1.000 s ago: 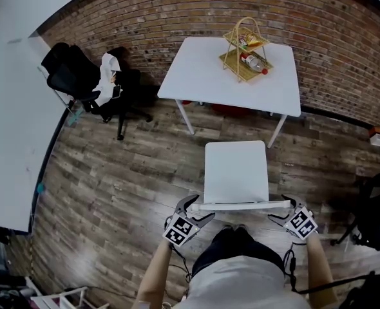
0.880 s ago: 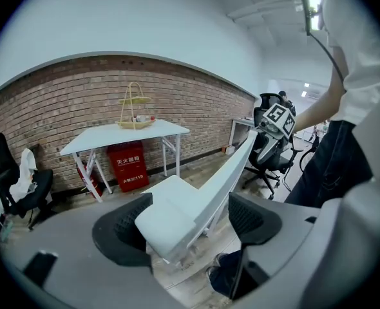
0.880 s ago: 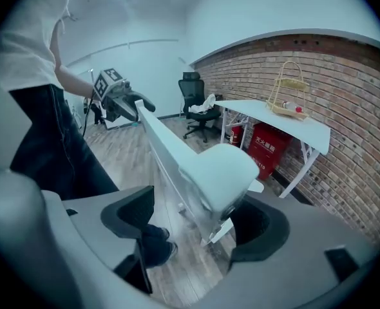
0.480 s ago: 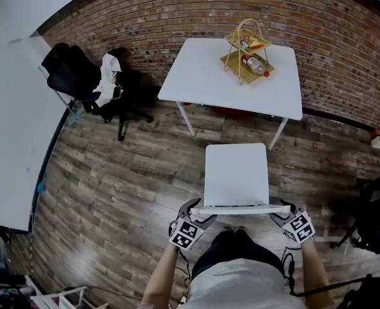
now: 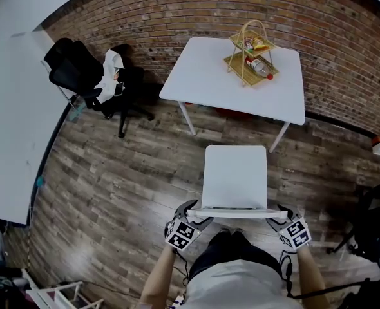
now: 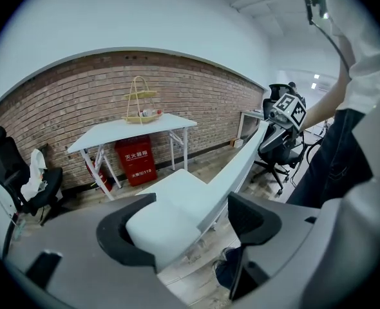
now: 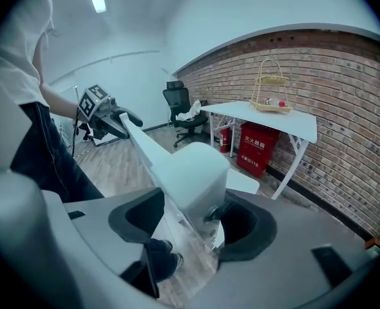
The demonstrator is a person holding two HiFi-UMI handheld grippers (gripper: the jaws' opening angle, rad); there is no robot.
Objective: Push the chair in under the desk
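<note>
The white chair [image 5: 234, 172] is seen at the middle of the head view, standing on the wooden floor [image 5: 125, 172] with its seat turned toward 12 o'clock. The white desk [image 5: 209, 76] is found at 12 o'clock from it, against the brick wall [image 5: 145, 11], and a strip of floor is left between the two, so the seat is not yet under the desk. A wire basket [image 5: 251, 50] is carried on the desk at its 1 o'clock corner. A black office chair [image 5: 80, 76] is parked at 10 o'clock. The backrest [image 5: 232, 212] lies at the chair's 6 o'clock edge. Its 7 o'clock end is pinched by the left gripper [image 5: 199, 212]. Its 5 o'clock end is pinched by the right gripper [image 5: 274, 214], whose jaws have just been closing with the backrest between them
</note>
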